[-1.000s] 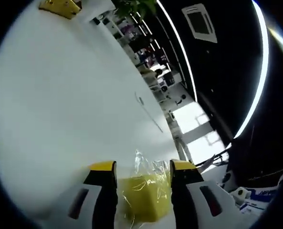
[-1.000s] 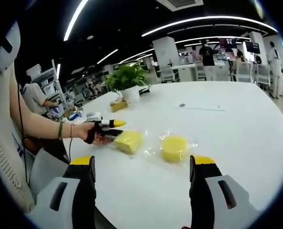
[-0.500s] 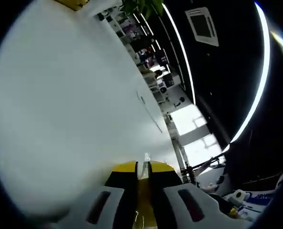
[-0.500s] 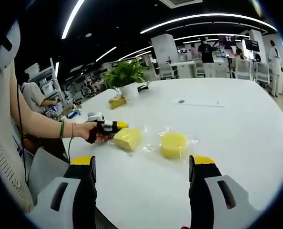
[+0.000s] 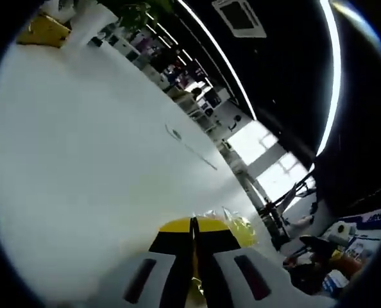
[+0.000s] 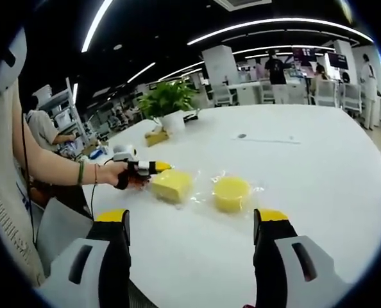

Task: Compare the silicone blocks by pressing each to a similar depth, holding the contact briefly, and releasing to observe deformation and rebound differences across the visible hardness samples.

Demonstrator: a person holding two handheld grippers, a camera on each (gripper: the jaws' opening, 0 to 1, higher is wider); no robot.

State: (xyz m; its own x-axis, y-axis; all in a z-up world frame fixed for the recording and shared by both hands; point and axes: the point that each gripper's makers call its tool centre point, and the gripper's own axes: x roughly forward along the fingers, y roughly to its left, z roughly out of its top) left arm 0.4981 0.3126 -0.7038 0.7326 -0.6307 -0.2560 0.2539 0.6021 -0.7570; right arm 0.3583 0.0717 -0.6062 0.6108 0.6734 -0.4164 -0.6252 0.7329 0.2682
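Left gripper view: left gripper (image 5: 193,234) fingers pressed nearly together, a sliver of yellow showing between them low down; whether they pinch the yellow rectangular silicone block in clear wrap (image 6: 172,185) is hard to tell. Right gripper (image 6: 190,221) fingers spread wide, holding nothing, above the white table (image 6: 306,167). Round yellow silicone block (image 6: 231,193) (also wrapped) lies just beside the rectangular one.
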